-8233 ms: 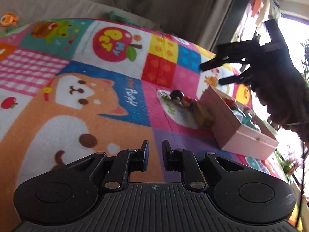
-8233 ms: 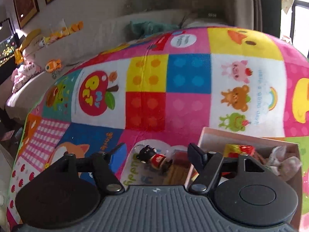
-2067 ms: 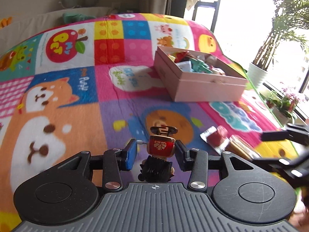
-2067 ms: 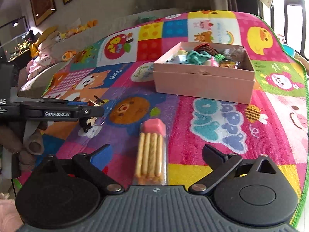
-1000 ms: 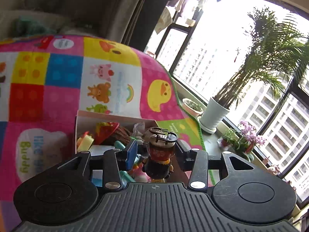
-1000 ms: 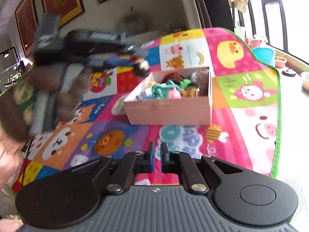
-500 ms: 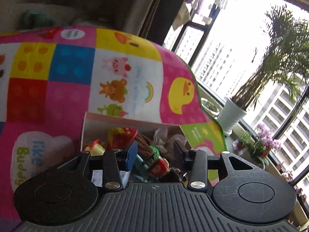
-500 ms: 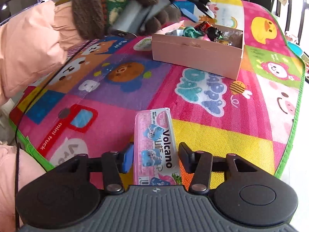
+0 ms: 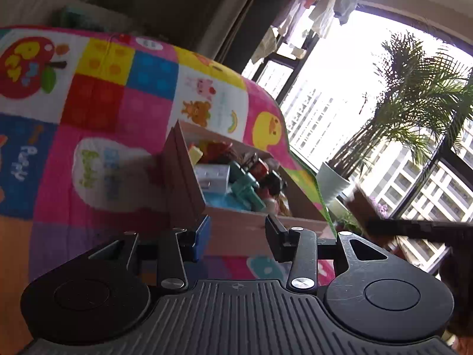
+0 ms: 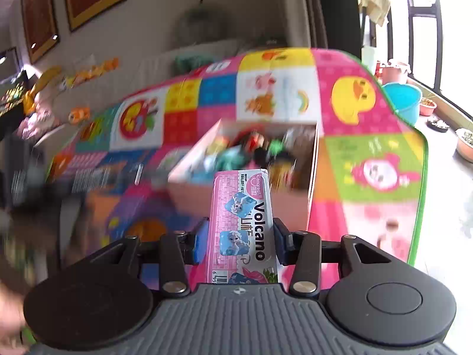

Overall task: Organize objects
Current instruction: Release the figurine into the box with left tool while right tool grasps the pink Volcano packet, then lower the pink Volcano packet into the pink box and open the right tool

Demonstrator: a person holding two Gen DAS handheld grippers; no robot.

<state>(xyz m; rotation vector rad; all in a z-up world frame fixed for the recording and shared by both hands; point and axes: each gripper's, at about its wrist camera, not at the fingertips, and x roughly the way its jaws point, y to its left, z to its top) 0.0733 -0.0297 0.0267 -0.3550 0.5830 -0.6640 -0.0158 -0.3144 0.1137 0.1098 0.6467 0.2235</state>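
Observation:
A pink cardboard box (image 9: 236, 230) full of small toys sits on the colourful play mat (image 9: 124, 103). The red and black figurine (image 9: 263, 174) lies inside it among the toys. My left gripper (image 9: 236, 236) is open and empty, just in front of the box's near wall. My right gripper (image 10: 239, 236) is shut on a pink Volcano snack pack (image 10: 242, 222) and holds it up in front of the box (image 10: 192, 192). The right gripper also shows at the right edge of the left wrist view (image 9: 414, 226).
The mat's green edge (image 10: 422, 177) is on the right, with bare floor, a blue bucket (image 10: 405, 100) and pots beyond. A potted palm (image 9: 334, 183) stands by the window. A sofa with soft toys (image 10: 88, 71) is at the back.
My left gripper has pulled back from over the box and is empty; the figurine stays in the box. My right gripper has closed on the snack pack and lifted it toward the box.

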